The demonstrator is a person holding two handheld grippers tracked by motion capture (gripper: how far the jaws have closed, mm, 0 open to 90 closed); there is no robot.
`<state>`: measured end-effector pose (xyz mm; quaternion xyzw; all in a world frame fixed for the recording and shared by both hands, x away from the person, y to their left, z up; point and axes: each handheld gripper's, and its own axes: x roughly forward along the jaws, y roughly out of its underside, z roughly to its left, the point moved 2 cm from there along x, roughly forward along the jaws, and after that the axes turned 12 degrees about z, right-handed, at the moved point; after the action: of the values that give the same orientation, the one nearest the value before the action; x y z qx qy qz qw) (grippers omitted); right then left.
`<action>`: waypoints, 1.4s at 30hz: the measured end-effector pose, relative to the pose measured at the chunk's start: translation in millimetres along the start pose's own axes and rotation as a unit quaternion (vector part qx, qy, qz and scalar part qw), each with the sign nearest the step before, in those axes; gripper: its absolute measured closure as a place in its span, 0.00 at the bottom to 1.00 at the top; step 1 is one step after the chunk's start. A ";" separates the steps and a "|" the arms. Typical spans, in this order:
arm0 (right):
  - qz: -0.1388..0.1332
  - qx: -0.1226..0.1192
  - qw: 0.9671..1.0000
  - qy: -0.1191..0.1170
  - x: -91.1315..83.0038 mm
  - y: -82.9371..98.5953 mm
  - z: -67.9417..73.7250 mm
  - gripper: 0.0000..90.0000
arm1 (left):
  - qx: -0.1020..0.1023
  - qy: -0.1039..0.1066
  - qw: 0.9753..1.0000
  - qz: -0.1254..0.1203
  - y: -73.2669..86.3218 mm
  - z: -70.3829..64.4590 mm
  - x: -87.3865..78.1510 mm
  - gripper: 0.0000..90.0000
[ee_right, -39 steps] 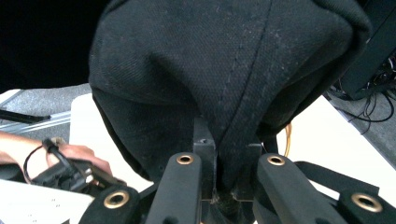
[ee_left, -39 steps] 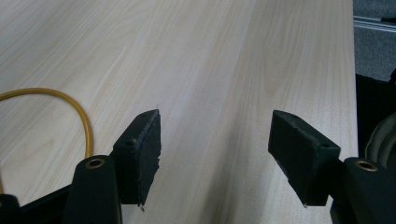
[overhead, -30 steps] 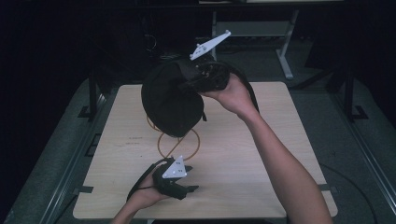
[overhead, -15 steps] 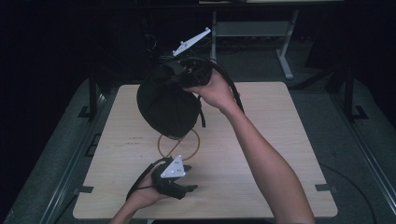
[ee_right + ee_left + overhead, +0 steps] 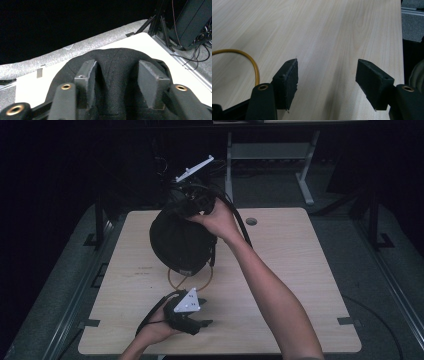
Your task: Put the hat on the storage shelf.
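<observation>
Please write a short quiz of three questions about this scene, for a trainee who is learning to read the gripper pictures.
1. True or false: the right gripper pinches a fold of the black cap.
2. What is between the jaws of the left gripper? A) the cap B) bare table C) the yellow ring
3. Fill in: the yellow ring lies on the table, partly under the ____.

Key: 1 true; 2 B; 3 cap.

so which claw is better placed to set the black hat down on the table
Right. The right claw is shut on the hat, held above the table. The left claw is open, low beside the yellow ring.
</observation>
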<state>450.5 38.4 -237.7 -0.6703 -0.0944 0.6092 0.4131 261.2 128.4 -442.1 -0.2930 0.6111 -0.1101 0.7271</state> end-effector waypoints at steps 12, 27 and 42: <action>-0.018 0.002 1.000 -0.008 -12.2 15.5 -0.4 0.41 | -0.005 -0.004 1.000 -0.007 1.1 0.8 -0.3 0.38; -0.025 0.008 0.999 -0.019 -30.3 48.5 -2.5 0.37 | -0.010 -0.005 1.000 -0.012 1.0 2.2 0.4 0.38; -0.026 0.035 0.999 -0.015 -48.2 82.8 -14.9 0.31 | -0.014 -0.001 1.000 -0.015 1.8 2.3 1.9 0.38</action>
<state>421.0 -51.5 -258.8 -0.6435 -0.0969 0.6115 0.4501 263.4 129.5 -444.6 -0.3121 0.6073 -0.1121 0.7219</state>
